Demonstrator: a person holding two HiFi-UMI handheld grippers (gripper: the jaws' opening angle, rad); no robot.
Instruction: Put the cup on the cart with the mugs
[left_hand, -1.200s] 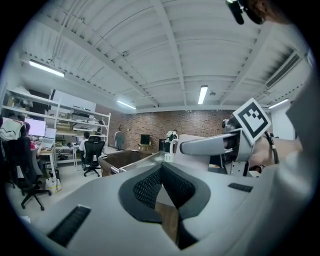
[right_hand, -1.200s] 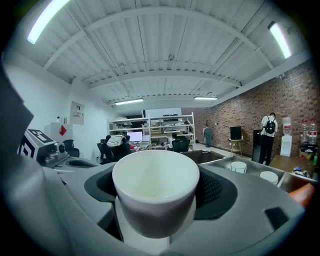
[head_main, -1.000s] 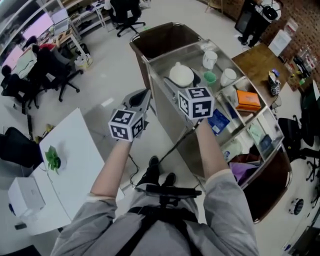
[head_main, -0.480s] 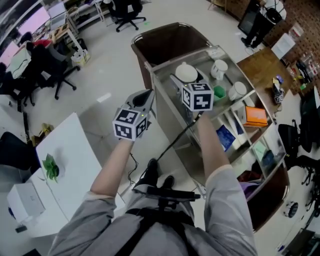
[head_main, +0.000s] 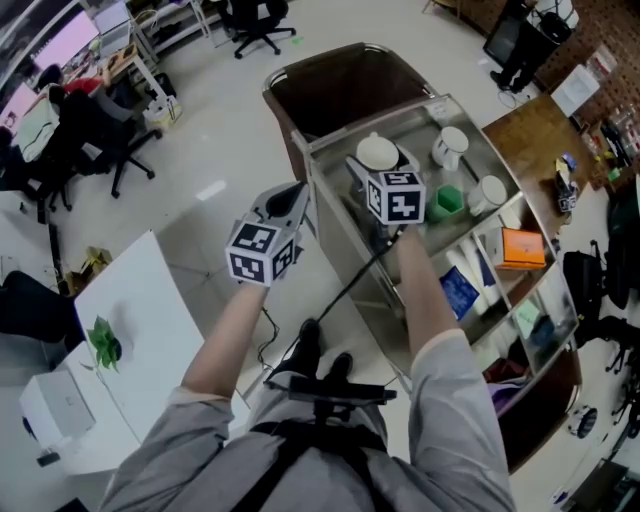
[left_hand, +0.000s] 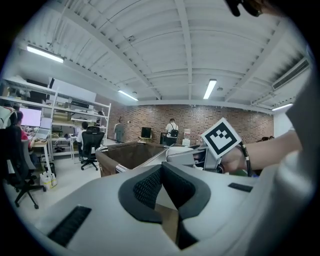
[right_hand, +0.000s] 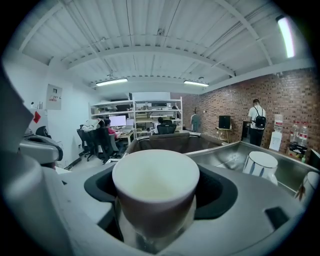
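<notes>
Right gripper: gripping a white cup upright over the cart.
Left gripper: hanging beside the cart, jaws pressed together, empty.
Mugs: standing along the cart's right edge.

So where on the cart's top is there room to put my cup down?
The bare steel of the cart's top tray between the upturned white bowl and the far white mug looks free. The cup would probably fit there. It gets crowded toward the right end, where the green cup sits beside the second mug.
</notes>
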